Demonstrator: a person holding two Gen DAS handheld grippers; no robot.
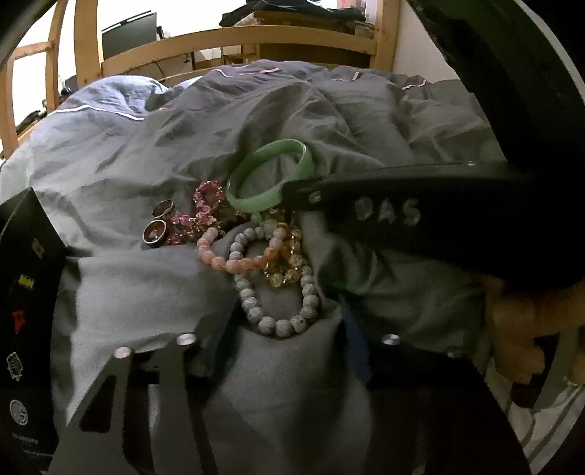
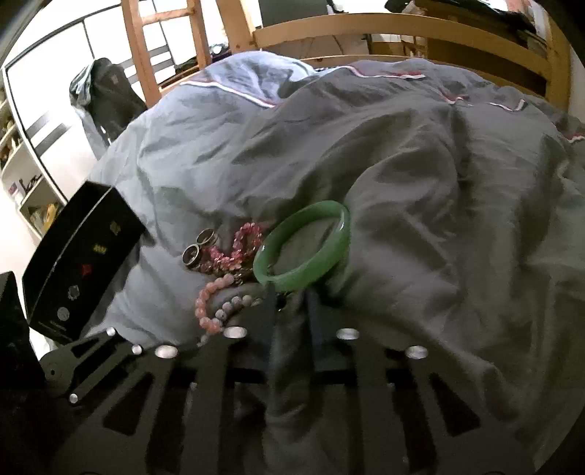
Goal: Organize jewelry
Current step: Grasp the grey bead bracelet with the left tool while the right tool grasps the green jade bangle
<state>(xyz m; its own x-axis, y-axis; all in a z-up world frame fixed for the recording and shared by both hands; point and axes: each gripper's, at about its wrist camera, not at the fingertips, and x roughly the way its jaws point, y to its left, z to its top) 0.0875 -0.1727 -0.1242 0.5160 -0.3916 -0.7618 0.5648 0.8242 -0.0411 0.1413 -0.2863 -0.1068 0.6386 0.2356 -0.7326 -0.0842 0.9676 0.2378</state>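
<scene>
A pile of jewelry lies on the grey duvet (image 1: 146,153): a green bangle (image 1: 270,171), a pink beaded bracelet (image 1: 234,255), a grey beaded bracelet (image 1: 285,314), yellow beads (image 1: 289,263), pink crystal pieces (image 1: 208,204) and two metal rings (image 1: 161,223). In the right wrist view my right gripper (image 2: 290,292) has its fingertips closed on the near rim of the green bangle (image 2: 303,248), tilting it up. It shows from the side in the left wrist view (image 1: 292,193). My left gripper (image 1: 285,350) is open, its fingers straddling the grey bracelet.
A black box (image 2: 80,263) with small coloured emblems stands at the left edge of the bed; it also shows in the left wrist view (image 1: 25,292). A wooden bed frame (image 2: 365,25) runs behind. White shelves (image 2: 22,171) stand at far left.
</scene>
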